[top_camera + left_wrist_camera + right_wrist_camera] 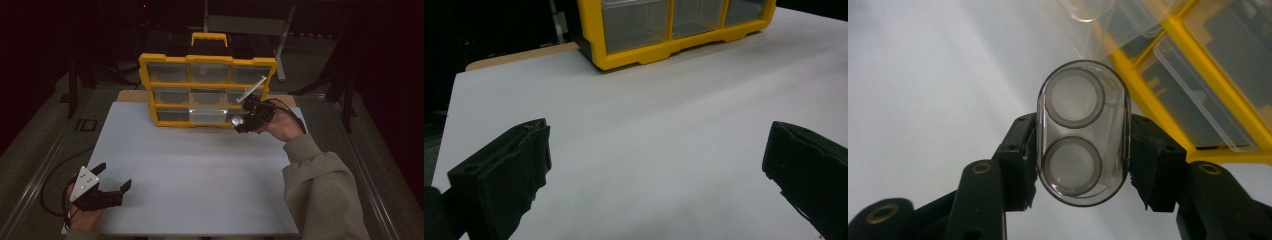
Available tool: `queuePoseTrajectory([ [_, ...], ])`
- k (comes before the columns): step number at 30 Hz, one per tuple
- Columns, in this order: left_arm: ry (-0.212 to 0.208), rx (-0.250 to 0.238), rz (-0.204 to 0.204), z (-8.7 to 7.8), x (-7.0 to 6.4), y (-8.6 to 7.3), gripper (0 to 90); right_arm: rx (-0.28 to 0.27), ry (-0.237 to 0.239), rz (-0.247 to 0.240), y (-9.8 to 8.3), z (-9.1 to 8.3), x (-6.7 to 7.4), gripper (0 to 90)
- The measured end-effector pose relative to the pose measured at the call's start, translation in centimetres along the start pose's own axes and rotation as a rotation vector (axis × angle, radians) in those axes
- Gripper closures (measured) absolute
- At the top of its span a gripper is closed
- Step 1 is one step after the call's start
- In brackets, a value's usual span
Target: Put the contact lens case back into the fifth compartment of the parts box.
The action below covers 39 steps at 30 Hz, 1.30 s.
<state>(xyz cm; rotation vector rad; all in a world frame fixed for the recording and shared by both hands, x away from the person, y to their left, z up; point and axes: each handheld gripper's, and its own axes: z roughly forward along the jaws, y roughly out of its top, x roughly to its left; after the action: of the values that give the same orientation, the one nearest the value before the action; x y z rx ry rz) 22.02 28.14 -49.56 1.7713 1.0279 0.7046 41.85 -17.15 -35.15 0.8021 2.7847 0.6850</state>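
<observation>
**Clear capsule held at the organizer's lower right drawers**

The right claw (1080,150) is clenched on a clear plastic case (1082,132), oval in outline with two round discs stacked inside it. In the high view that case (237,120) hangs just beside the lower right corner of the yellow drawer organizer (207,61), which stands at the far edge of the white counter (200,175). The middle drawers (207,107) look pulled partly out.

The left claw (102,187) rests released near the counter's front left corner, jaws wide apart, holding nothing.

Judging by this, the case is bound for a drawer. To do it well, the person should keep the squeeze even on the case's smooth flanks, line its long side with the drawer opening, and lower it inside before letting go. The free claw could steady the organizer if it tips.
</observation>
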Motion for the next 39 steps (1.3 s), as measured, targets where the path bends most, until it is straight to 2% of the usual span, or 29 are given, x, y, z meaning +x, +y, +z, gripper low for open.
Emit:
queuePoseTrajectory([
  [26,0.0,0.0,0.003,0.1,-0.1,0.0,0.0,-0.046,-0.054,0.046,1.9,-3.5,-2.7,48.7],
  [39,-0.005,-0.001,0.003,0.1,0.0,0.0,0.0,-0.068,-0.058,0.051,2.7,-3.8,-2.8,48.6],
])
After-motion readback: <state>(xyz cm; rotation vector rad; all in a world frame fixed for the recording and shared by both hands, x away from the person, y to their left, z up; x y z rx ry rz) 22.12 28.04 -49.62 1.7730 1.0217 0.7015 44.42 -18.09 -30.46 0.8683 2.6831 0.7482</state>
